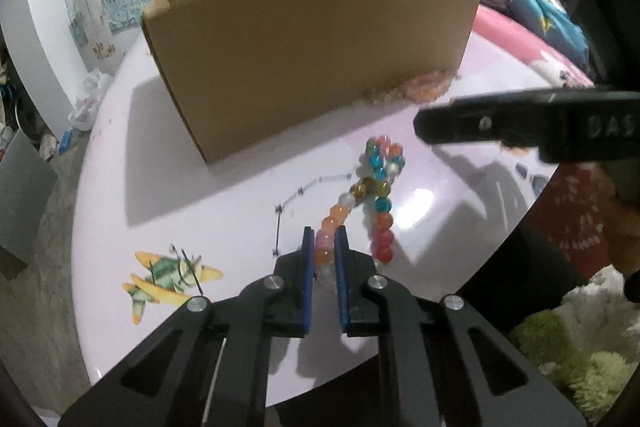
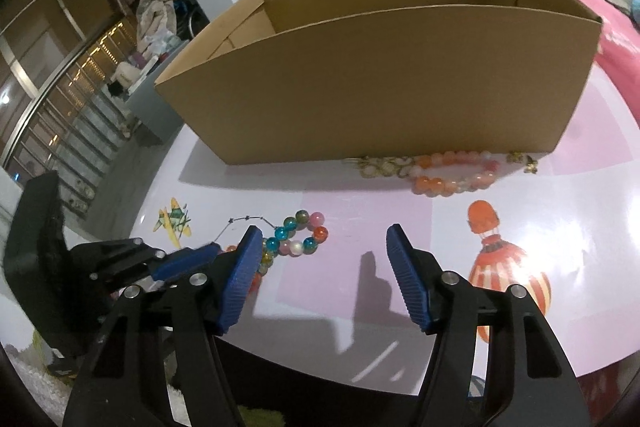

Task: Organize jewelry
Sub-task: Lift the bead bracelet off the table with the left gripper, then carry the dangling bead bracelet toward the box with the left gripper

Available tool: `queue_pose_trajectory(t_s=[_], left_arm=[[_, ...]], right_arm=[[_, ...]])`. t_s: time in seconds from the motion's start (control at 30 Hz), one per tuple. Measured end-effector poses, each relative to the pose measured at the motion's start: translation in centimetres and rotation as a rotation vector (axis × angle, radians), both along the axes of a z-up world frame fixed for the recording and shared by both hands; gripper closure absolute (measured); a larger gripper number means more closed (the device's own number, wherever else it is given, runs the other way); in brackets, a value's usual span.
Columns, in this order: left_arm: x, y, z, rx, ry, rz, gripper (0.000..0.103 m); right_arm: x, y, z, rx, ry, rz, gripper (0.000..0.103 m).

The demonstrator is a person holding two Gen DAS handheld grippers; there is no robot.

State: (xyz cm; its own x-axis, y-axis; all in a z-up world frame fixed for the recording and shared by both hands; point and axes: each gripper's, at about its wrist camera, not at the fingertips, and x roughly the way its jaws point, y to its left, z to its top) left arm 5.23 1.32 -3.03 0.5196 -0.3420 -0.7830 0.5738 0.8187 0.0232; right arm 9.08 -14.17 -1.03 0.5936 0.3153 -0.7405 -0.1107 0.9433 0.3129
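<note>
A multicoloured bead bracelet (image 1: 376,187) lies on the pink table, stretched toward the camera. My left gripper (image 1: 325,231) is shut on its near end, beads pinched between the blue pads. The bracelet also shows in the right wrist view (image 2: 300,235), with the left gripper (image 2: 188,259) at its left end. My right gripper (image 2: 324,239) is open and empty, hovering above the table just right of the bracelet; one finger of it (image 1: 520,127) shows in the left wrist view. An open cardboard box (image 2: 380,83) stands behind. An orange-pink bead bracelet (image 2: 456,171) and a gold chain (image 2: 380,167) lie against the box's front.
The round table (image 2: 600,227) carries printed pictures: an aeroplane (image 1: 168,279) and an orange figure (image 2: 504,267). A thin black chain (image 1: 288,203) lies left of the bracelet. A pink bed (image 1: 532,43) is behind on the right. Fluffy green fabric (image 1: 560,347) lies below the table edge.
</note>
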Motion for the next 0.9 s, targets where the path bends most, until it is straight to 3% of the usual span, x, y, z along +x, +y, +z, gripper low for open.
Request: queue_pose_trajectory(t_s=[0.13,0.23,0.37,0.57,0.7,0.8,0.9], left_arm=[[-1.8,0.2,4.2,-0.060,-0.152,-0.038,0.094],[-2.9,0.6,5.0,-0.069,-0.234,-0.054,0.093],[-2.4,1.1,3.8,-0.065,-0.180,-0.039,0.093],[-1.9,2.0,4.4,-0.112,-0.147,-0.001,0.093],[-1.9,2.4,6.6,-0.162,-0.196,-0.016,0.093],[-0.6,1.5,7.6,-0.158,-0.224,-0.033,0.093],[0.9,0.5,7.7,-0.207,-0.190,-0.055,0.094]], right_arm=[[-0.4,-1.0,0.3,0.007,-0.016,-0.024,0.042],[-0.5,-1.4,-0.1,0.021,-0.012,-0.037,0.042],[-0.3,-1.6,-0.6,0.056,0.012,-0.037,0.042],[-0.3,-0.5,-0.2,0.066,-0.001,0.015,0.042],[-0.3,0.1,-0.3,0.064,-0.006,0.034,0.042],[-0.1,-0.3,-0.4,0.083,-0.004,0.021,0.042],[-0.2,-0.9,-0.1,0.103,-0.012,-0.004,0.042]])
